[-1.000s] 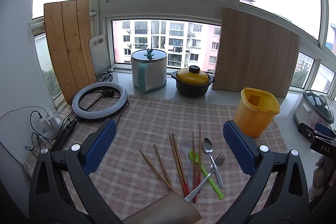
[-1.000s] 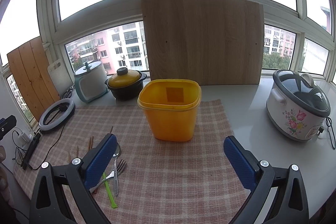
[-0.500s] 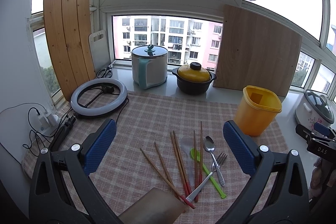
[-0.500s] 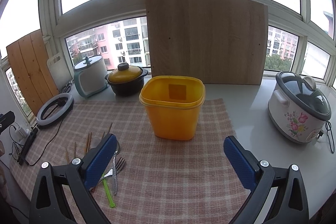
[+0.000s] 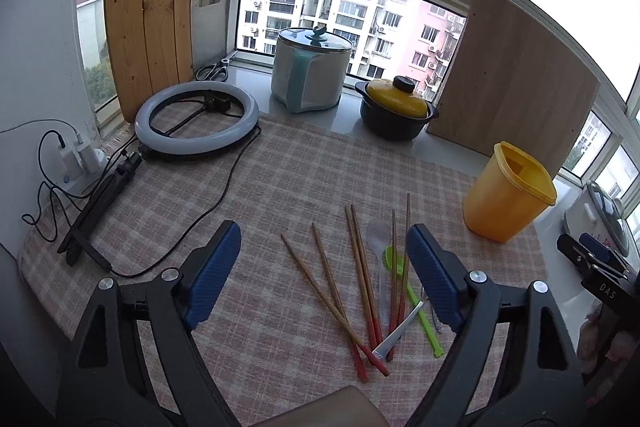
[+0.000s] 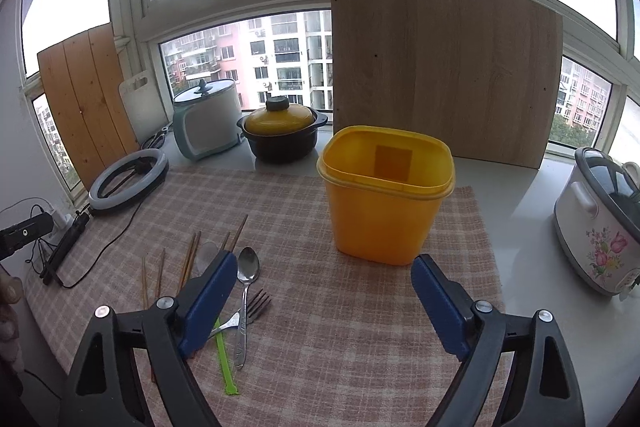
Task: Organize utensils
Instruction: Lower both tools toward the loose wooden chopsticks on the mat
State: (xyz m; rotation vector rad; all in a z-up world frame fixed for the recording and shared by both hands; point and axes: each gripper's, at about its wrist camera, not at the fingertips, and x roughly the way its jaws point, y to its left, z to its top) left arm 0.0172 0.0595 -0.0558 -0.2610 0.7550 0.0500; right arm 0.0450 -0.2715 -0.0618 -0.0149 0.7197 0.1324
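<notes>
While the chopsticks (image 5: 362,269) lie fanned out on the checked cloth (image 5: 280,187), red tips toward the camera, nothing among the utensils has shifted since the earlier frames. Beside them lie a clear plastic spoon (image 5: 379,239), a green plastic spoon (image 5: 416,303), a metal spoon (image 6: 245,291) and a fork (image 6: 256,307), all touching or crossing one another. The yellow container (image 6: 386,203) stands upright and open-topped on the cloth, to the right of the pile and apart from it.

Compared with one second ago, the left gripper (image 5: 324,267) sits lower and closer to the cloth, so the utensils appear larger. Its jaws have just been closing a little but remain spread and grasp nothing; the chopsticks lie on the cloth beyond the gap, and one blue pad covers part of the spoons. The right gripper (image 6: 322,293) has likewise come nearer to the container. Its jaws have also just been closing slightly, remain spread, and hold nothing.

Behind the cloth, a ring light (image 5: 196,123), a white pot (image 5: 310,71) and a yellow-lidded pot (image 5: 394,111) are unchanged.
</notes>
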